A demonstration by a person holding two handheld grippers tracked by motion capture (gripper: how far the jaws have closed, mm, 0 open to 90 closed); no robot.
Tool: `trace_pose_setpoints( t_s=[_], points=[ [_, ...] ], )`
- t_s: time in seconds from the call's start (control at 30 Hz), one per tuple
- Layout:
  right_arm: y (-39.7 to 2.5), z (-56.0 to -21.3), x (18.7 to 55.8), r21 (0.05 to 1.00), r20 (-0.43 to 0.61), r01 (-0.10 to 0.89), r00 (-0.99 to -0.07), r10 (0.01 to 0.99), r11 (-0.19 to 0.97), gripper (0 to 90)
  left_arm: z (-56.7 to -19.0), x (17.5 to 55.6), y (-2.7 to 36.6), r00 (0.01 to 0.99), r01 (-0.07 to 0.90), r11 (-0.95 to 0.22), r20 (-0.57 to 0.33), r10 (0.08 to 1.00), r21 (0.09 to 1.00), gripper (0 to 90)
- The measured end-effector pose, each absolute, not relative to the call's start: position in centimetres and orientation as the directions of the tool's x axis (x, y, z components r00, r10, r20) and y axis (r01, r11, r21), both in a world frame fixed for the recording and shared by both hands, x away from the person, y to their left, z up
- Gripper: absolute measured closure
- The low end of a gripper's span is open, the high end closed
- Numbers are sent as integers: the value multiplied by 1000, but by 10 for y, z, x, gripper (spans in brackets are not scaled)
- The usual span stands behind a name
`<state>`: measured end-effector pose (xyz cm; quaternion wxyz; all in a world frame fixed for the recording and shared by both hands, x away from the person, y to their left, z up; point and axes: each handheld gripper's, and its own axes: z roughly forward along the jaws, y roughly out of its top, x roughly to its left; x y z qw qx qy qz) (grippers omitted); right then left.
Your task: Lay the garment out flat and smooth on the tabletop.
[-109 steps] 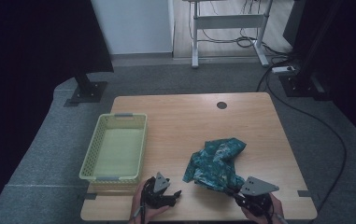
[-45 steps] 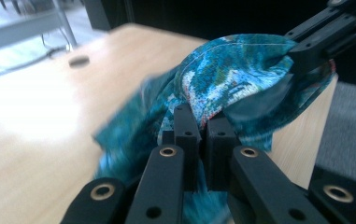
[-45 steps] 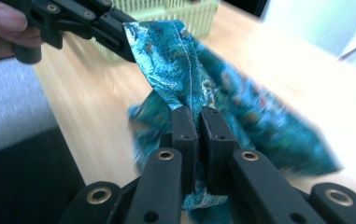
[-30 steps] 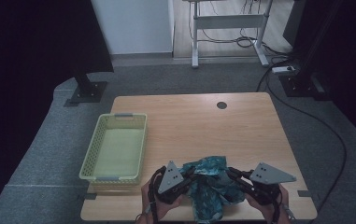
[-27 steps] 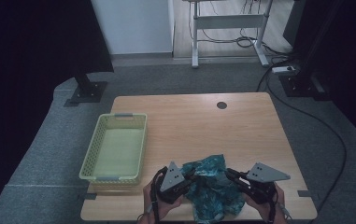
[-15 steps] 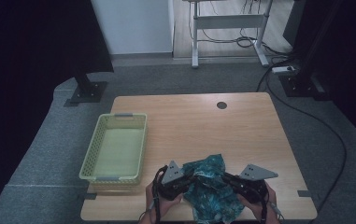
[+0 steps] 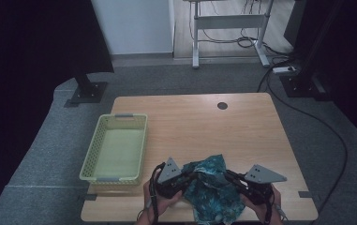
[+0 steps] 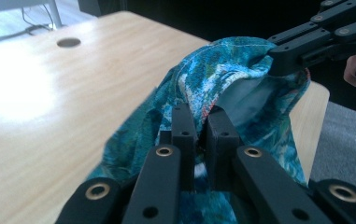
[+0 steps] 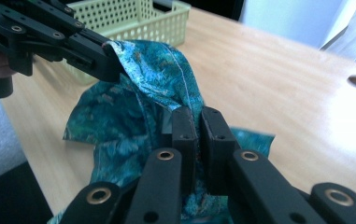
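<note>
Cloth [image 7: 212, 190] at the bottom middle is pinched tight by both the left gripper [image 7: 189, 176] and right gripper [image 7: 226, 176]; pulling hard could make it slip out.

Teal-and-blue patterned cloth [image 7: 213, 190], thin woven fabric with a leafy print and a pale inner face showing in the left gripper view [image 8: 222, 88]. State: crumpled, partly lifted off the wooden table, edge hems stitched. Pose: bunched into a peaked heap, upper folds pulled taut between two pinch points, lower folds draped down over the near table edge. Location in the high view: about 6 o'clock on the tabletop. Right gripper view shows a raised flap [image 9: 152, 70] with a seam line.
</note>
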<state>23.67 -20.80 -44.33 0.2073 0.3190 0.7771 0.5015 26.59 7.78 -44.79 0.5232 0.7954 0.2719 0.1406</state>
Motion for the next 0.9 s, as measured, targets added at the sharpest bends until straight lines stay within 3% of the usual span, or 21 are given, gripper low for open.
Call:
trace_pose_setpoints(
  t_s=[0.4, 0.9],
  points=[
    [-209, -425, 267, 918, 3, 291, -683, 730, 269, 841, -430, 306, 74, 796, 311, -275, -91, 599, 910, 838],
    [-208, -411, 247, 944, -25, 224, -685, 728, 243, 843, -416, 277, 87, 824, 248, -247, -70, 562, 937, 841]
  ],
)
